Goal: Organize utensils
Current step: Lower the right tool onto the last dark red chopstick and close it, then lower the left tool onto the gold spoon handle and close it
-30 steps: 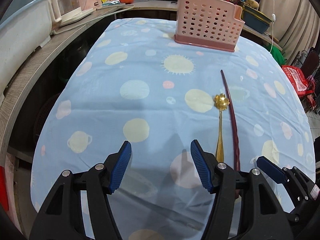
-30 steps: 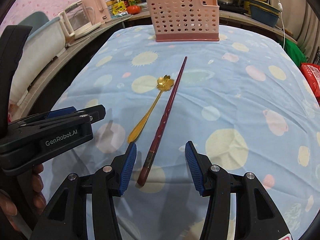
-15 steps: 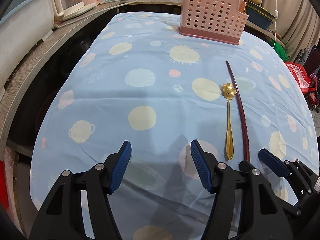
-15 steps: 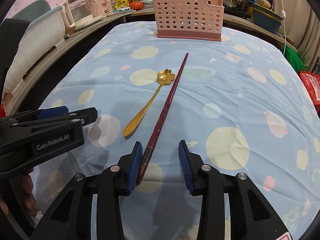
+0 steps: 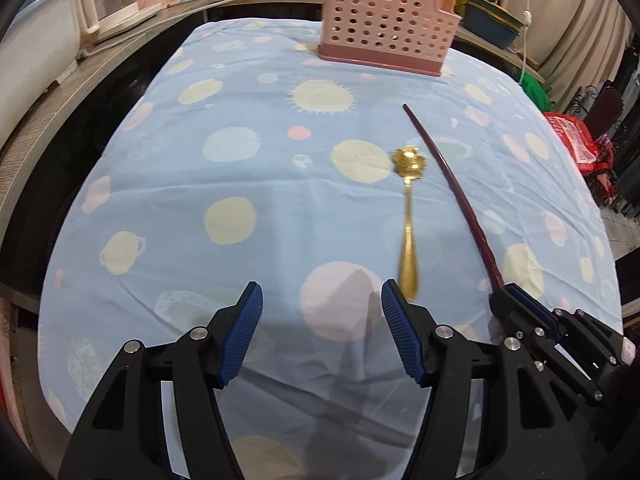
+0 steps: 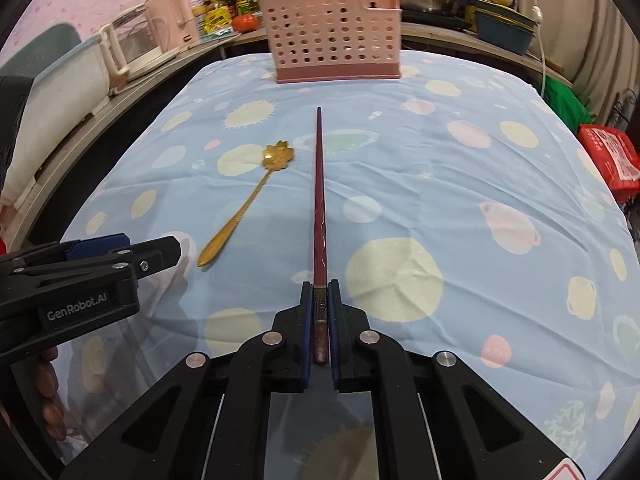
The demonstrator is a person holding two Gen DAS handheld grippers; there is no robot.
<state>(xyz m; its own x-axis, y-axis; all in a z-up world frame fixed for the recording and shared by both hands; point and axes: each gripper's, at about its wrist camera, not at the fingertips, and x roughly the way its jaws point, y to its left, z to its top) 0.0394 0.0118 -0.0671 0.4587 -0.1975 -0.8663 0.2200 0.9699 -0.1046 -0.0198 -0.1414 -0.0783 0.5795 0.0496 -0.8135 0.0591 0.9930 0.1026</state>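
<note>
Blue cloth dotted with pale suns and planets covers the surface (image 6: 460, 152), and a pink perforated basket (image 6: 336, 40) stands at its far end, before a cluttered kitchen counter with pots and bottles. Both grippers point steeply down at the cloth. The right gripper (image 6: 320, 292) is clamped on the near end of a dark red chopstick (image 6: 319, 184), which runs straight ahead from its pads toward the basket. Its jaws have just been closing; a second ago they stood apart around the stick, which then lay at a slant. A gold flower-bowled spoon (image 6: 244, 208) lies just beside the chopstick (not touching it). The left gripper (image 5: 322, 308) hangs released over bare cloth, near the spoon's handle.
</note>
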